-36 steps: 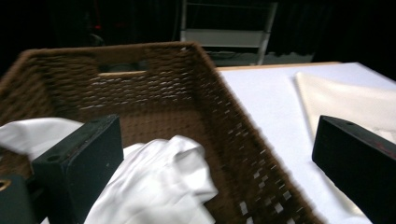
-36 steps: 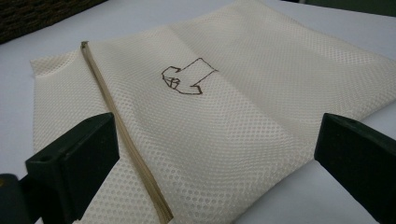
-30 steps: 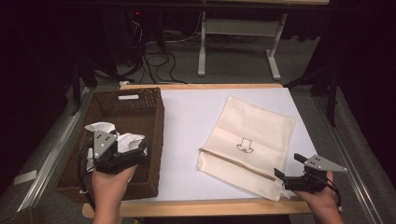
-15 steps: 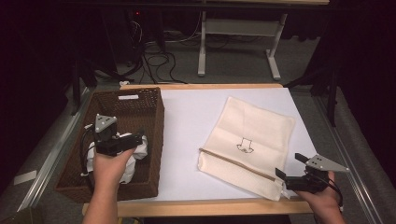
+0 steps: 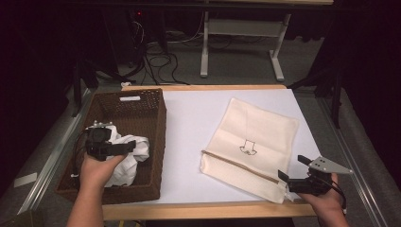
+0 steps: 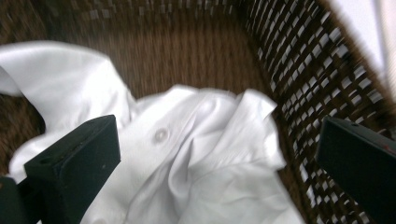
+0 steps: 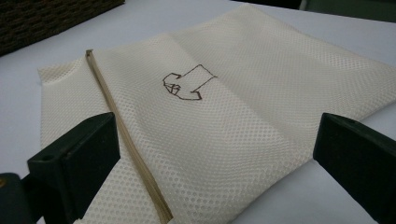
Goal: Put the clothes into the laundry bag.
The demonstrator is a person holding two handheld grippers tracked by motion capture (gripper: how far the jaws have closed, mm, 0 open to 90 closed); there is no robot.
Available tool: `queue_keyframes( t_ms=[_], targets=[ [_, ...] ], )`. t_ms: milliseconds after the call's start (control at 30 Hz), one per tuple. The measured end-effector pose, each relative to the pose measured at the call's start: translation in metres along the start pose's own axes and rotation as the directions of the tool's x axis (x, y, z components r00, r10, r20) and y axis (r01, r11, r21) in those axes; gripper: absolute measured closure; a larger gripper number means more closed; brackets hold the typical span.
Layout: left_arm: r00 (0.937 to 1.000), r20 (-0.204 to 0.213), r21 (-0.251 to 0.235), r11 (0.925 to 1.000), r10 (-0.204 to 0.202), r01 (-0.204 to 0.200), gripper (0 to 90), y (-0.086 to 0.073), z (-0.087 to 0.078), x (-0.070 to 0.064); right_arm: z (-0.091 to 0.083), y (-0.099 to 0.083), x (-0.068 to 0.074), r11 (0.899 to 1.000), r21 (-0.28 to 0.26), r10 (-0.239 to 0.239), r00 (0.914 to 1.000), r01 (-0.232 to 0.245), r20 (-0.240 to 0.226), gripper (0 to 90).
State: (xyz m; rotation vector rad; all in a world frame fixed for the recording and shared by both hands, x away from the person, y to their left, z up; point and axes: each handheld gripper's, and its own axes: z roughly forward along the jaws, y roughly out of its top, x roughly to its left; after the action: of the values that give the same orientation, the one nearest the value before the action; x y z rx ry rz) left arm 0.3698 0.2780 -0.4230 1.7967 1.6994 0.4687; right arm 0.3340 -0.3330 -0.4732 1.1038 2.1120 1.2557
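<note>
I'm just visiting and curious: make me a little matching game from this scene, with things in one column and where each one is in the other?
Things:
1. white shirt
2. mesh bag
3. left hand-held gripper
4. right hand-held gripper

Places:
A. flat on the white table top
B. at the bag's near right corner
C. crumpled inside the wicker basket
D. open over the shirt, in the basket

Pairs: 1-C, 2-A, 3-D, 4-B

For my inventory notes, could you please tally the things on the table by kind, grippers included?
White garments: 1, the white shirt
Wicker baskets: 1, the brown basket
Mesh bags: 1, the cream mesh bag
Grippers: 2, the left gripper and the right gripper
Total: 5
</note>
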Motion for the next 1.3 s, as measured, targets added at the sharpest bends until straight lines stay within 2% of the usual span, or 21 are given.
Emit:
queue_keyframes(
  t_ms=[100, 167, 200, 233, 333, 467, 533, 633, 733, 833, 867, 900, 967, 1033, 1100, 1167, 1233, 1300],
  targets=[
    [0.9999, -0.014, 0.087, 0.9962, -0.007, 0.009, 0.5, 0.001, 0.012, 0.007, -0.001, 0.001, 0.0, 1.0, -0.006, -0.005, 1.0, 0.005, 0.003, 1.2],
    [0.9996, 0.002, 0.162, 0.9864, -0.029, 0.028, 0.6, 0.001, 0.021, 0.012, -0.001, 0.0, 0.0, 1.0, -0.004, -0.001, 1.0, 0.001, 0.003, 1.2],
    [0.9992, 0.0, 0.206, 0.9777, -0.041, 0.04, 0.2, 0.001, 0.026, 0.014, -0.001, 0.0, -0.001, 1.0, -0.005, -0.003, 1.0, 0.003, 0.003, 1.2],
    [0.999, 0.001, 0.231, 0.9721, -0.045, 0.043, 0.2, 0.001, 0.029, 0.016, 0.0, -0.001, -0.002, 1.0, -0.003, 0.0, 1.0, 0.0, 0.001, 1.2],
    [0.9991, -0.006, 0.314, 0.9485, -0.042, 0.042, 0.3, 0.001, 0.04, 0.018, 0.001, -0.001, -0.002, 1.0, 0.002, 0.007, 1.0, -0.007, -0.002, 1.3],
    [0.9999, -0.012, 0.415, 0.9097, -0.011, 0.015, 0.2, -0.004, 0.055, 0.018, 0.0, -0.001, -0.002, 1.0, -0.003, -0.002, 1.0, 0.002, 0.0, 1.3],
    [1.0, -0.005, 0.447, 0.8947, -0.004, 0.006, 0.1, -0.007, 0.063, 0.015, 0.0, -0.001, -0.001, 1.0, -0.002, 0.003, 1.0, -0.003, 0.003, 1.3],
    [0.9991, -0.008, 0.498, 0.8664, 0.041, -0.032, 0.4, -0.012, 0.072, 0.012, 0.001, -0.002, -0.002, 1.0, 0.004, 0.004, 1.0, -0.004, 0.003, 1.5],
    [0.9957, -0.046, 0.524, 0.8504, 0.081, -0.045, 2.6, -0.014, 0.077, 0.01, 0.002, -0.002, -0.002, 1.0, 0.007, 0.003, 1.0, -0.003, 0.002, 1.6],
    [0.9859, -0.115, 0.509, 0.8593, 0.121, -0.046, 18.5, -0.014, 0.075, 0.009, 0.001, -0.002, -0.001, 1.0, 0.009, 0.011, 0.9999, -0.011, 0.004, 1.8],
    [0.9865, -0.117, 0.5, 0.865, 0.114, -0.041, 23.0, -0.014, 0.074, 0.01, 0.001, -0.002, -0.001, 1.0, 0.006, 0.01, 0.9999, -0.01, 0.003, 1.8],
    [0.9855, -0.121, 0.498, 0.8663, 0.12, -0.044, 24.9, -0.014, 0.073, 0.01, 0.001, -0.002, -0.002, 1.0, 0.003, 0.01, 0.9999, -0.01, 0.004, 1.8],
    [0.9765, -0.159, 0.485, 0.873, 0.145, -0.051, 39.5, -0.014, 0.07, 0.01, 0.001, -0.003, -0.002, 1.0, 0.004, 0.016, 0.9998, -0.016, 0.006, 1.8],
    [0.9756, -0.158, 0.478, 0.8761, 0.152, -0.059, 49.1, -0.014, 0.069, 0.009, 0.001, -0.003, -0.003, 1.0, 0.007, 0.02, 0.9998, -0.02, 0.002, 1.9],
    [0.9732, -0.165, 0.465, 0.8829, 0.161, -0.067, 55.8, -0.014, 0.067, 0.008, 0.001, -0.003, -0.002, 1.0, 0.009, 0.015, 0.9999, -0.015, -0.002, 2.0],
    [0.9744, -0.157, 0.452, 0.8891, 0.161, -0.074, 64.9, -0.013, 0.065, 0.007, 0.002, -0.003, -0.002, 1.0, 0.01, 0.016, 0.9999, -0.016, -0.005, 2.4],
    [0.9775, -0.144, 0.431, 0.8987, 0.155, -0.079, 71.0, -0.012, 0.062, 0.007, 0.001, -0.003, -0.002, 1.0, 0.008, 0.016, 0.9999, -0.016, -0.005, 2.5],
    [0.9825, -0.121, 0.392, 0.9159, 0.142, -0.084, 75.3, -0.01, 0.058, 0.006, 0.0, -0.003, -0.002, 1.0, 0.004, 0.02, 0.9998, -0.02, -0.002, 2.9]
  ],
)
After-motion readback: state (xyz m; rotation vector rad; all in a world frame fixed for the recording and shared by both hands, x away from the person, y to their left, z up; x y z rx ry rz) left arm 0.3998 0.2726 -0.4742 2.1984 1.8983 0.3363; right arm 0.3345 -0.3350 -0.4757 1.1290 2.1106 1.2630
